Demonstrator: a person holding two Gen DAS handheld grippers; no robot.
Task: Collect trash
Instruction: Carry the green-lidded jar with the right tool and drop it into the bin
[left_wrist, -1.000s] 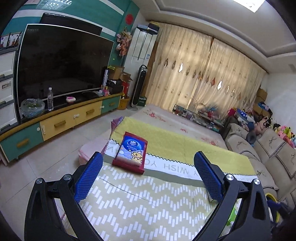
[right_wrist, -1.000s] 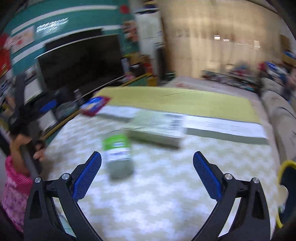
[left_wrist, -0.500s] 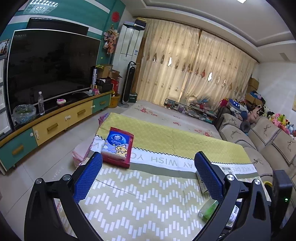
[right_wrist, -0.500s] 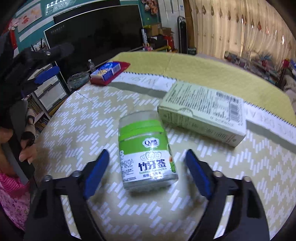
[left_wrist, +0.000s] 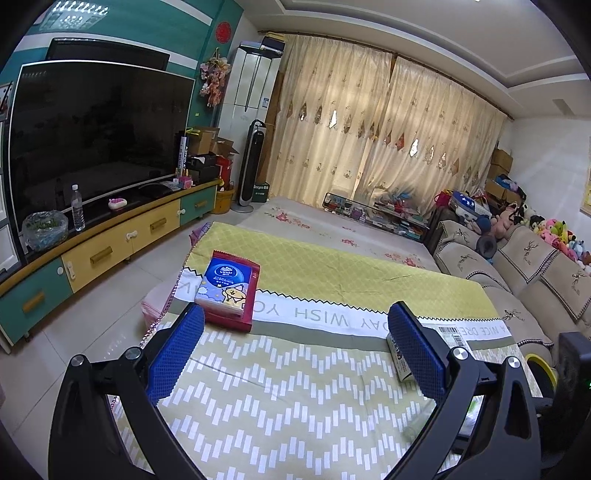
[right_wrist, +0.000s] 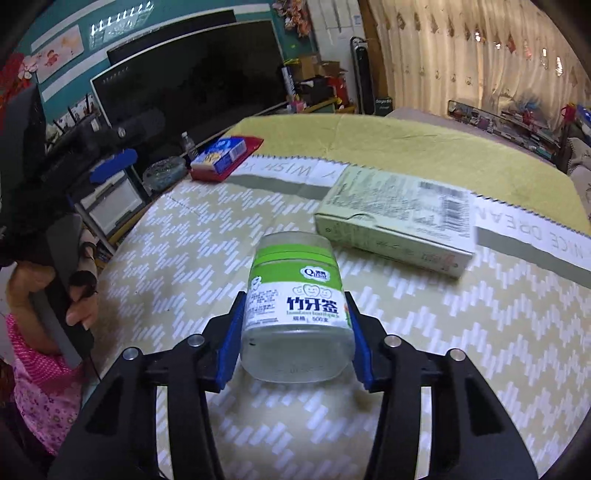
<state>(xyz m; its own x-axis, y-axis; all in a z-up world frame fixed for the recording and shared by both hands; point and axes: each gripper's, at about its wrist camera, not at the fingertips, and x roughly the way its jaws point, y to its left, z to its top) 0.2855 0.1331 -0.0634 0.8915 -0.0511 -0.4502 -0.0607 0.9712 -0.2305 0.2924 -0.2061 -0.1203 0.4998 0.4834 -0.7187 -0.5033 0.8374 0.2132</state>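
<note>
Lit softly by daylight through closed curtains (left_wrist: 388, 147), brighter in the left wrist view. Showed strong fisheye bending and dark corners. Blurred slightly across the right wrist view, especially the box (right_wrist: 399, 221).

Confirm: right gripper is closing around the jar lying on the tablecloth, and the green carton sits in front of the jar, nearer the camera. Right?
Not quite. In the right wrist view the carton lies beyond the jar, farther from the camera. The rest holds: the right gripper is closing around the jar on the tablecloth.
</note>
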